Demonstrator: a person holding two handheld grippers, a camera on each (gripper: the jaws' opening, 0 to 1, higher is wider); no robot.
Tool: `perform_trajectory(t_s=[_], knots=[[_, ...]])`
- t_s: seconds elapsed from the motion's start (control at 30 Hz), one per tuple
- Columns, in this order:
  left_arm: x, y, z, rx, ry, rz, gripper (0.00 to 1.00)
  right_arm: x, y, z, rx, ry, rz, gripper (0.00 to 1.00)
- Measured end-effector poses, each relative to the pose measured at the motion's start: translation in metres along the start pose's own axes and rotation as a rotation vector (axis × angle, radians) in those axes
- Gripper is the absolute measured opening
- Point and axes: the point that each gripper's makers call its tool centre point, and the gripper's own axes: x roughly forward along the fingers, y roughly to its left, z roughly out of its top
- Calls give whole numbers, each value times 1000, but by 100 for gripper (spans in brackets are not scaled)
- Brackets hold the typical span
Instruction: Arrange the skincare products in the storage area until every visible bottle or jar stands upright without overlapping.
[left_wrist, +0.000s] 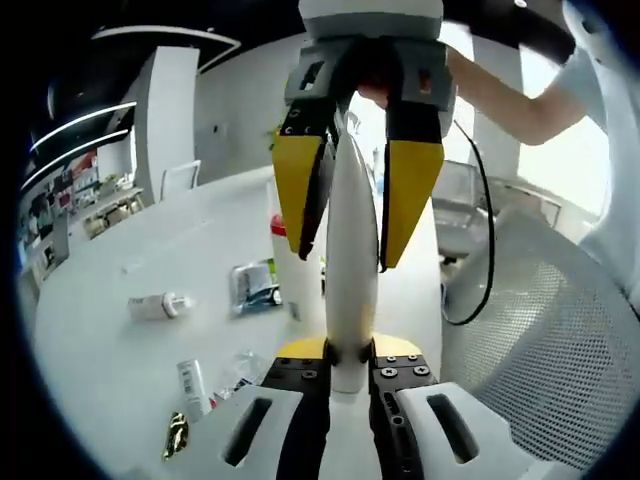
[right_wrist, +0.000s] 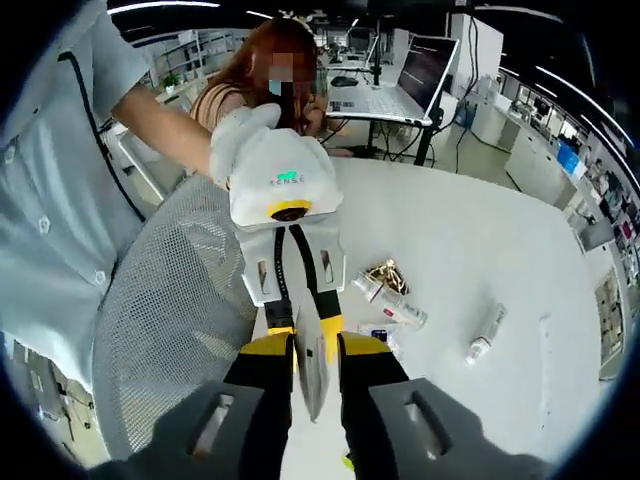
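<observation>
Nearest the lens in the left gripper view: left tool (left_wrist: 348, 372), jaws narrow, clamped on the foot of a tall white bottle (left_wrist: 350, 250). Right tool (left_wrist: 358, 215) comes in from above, yellow pads either side of the same bottle higher up; contact looks likely but I cannot tell for certain. Bottle is thus held off the white surface (left_wrist: 130, 260) between both tools, not yet standing.

Items lying flat on the surface, placed relative to the held bottle, left to right: small white bottle (left_wrist: 158, 305) well to its left on its side; gold-wrapped item (left_wrist: 176, 436) and small tube (left_wrist: 193, 385) lower left; clear packet (left_wrist: 254, 284) just left; white bottle with red band (left_wrist: 287, 262) close beside it, seemingly upright.

Right gripper view: right tool (right_wrist: 314, 372) narrow, a thin pale edge between its jaws; left tool (right_wrist: 292, 270) opposite.

Step in hand, by judgement: carrying or handing over one bottle. Next move calls for setting it down upright on a bare patch clear of the neighbours, then releasing. Several products remain lying flat; task is early.
</observation>
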Motion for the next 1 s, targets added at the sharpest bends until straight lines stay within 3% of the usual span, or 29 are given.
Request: perform_trajectory(t_s=[0.1,0.2,0.57,1.0], knots=[[2,5,-2,2,0,11,8,-1,1,-8,-20,111,34,16],[4,9,-1,2,-6,9,8,2,-6,-14,-84,194,20,13],[16,18,-10,3,20,7,8,4,-14,-15,-100,248,51,11],[22,34,-7,7,-34,7,9,5,-30,-17,-101,289,10,8]])
